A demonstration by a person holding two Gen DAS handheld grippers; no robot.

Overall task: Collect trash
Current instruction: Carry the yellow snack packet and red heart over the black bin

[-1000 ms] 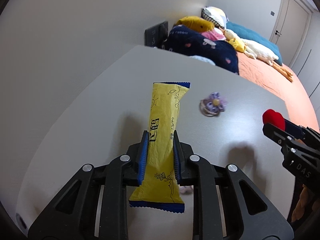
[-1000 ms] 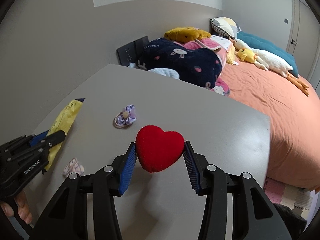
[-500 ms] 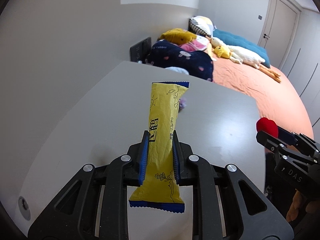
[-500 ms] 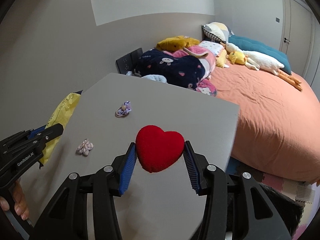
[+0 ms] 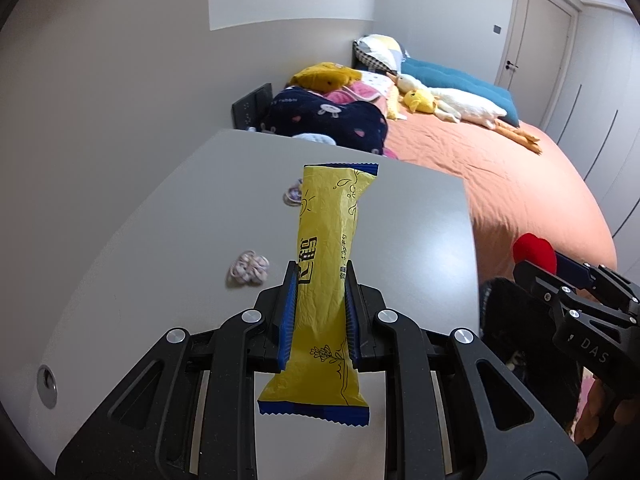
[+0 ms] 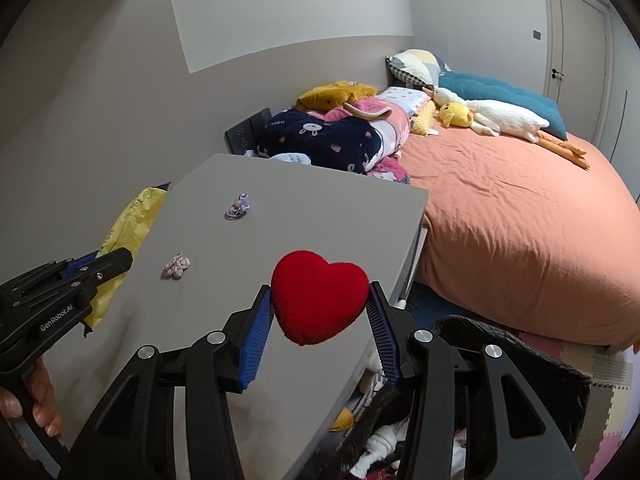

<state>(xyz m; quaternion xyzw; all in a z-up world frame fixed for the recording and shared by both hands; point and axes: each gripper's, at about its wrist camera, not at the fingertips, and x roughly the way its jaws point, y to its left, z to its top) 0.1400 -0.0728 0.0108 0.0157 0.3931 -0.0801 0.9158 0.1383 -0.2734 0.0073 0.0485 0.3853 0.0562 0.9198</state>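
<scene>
bedroom, grey counter beside bed. left hand-held gripper clamps yellow wrapper, long axis forward. right hand-held gripper clasps red heart; dark bin below-right, nearer right.

The right claw clamps a red plush heart between its blue pads, above the near edge of the grey surface. At far left the left claw grips a yellow snack wrapper. Two small hair ties lie on the surface: a purple flower one (farther back) and a pale pink one. Beyond stands a bed with an orange sheet.
</scene>
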